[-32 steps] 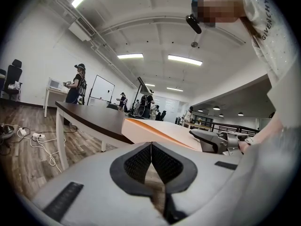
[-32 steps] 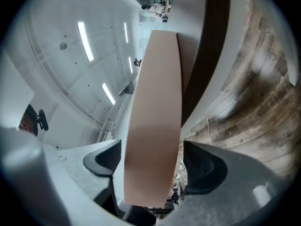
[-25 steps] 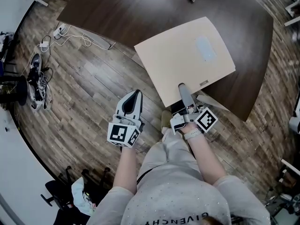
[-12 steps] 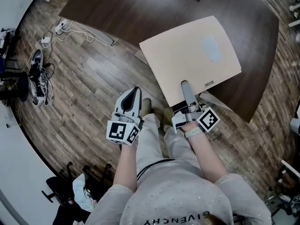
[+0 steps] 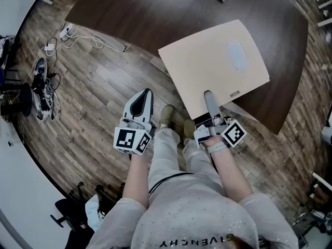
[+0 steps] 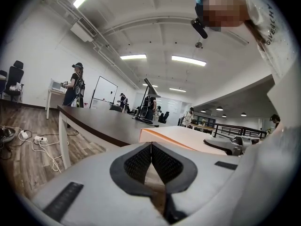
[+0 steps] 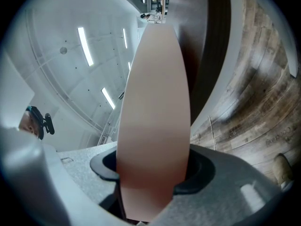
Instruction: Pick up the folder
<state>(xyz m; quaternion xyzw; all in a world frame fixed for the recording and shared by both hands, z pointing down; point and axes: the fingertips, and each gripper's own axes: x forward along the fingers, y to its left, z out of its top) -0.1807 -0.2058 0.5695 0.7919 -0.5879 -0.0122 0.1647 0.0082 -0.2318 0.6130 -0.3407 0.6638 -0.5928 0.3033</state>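
Observation:
A beige folder [image 5: 215, 66] lies flat on the dark table [image 5: 155, 9], its near corner sticking out past the table edge. My right gripper [image 5: 208, 96] reaches level onto that near edge. One jaw is above the folder and one is below. In the right gripper view the folder [image 7: 153, 112] fills the gap of the right gripper [image 7: 153, 171], whose jaws are closing with both pads touching it. My left gripper [image 5: 144, 95] hangs over the floor to the left of the folder, shut and empty. In the left gripper view the left gripper [image 6: 151, 147] points at the folder [image 6: 188, 135].
The wooden floor on the left carries white cables with a power strip [image 5: 67, 32] and a heap of shoes and wires [image 5: 40, 82]. The person's shoes [image 5: 167, 115] stand between the grippers. A black chair base [image 5: 67, 211] sits at the lower left. People [image 6: 75, 84] stand far off.
The left gripper has drifted a little to the left. The right gripper has stayed at the folder's near edge. The person's legs and shoes have come forward between the grippers.

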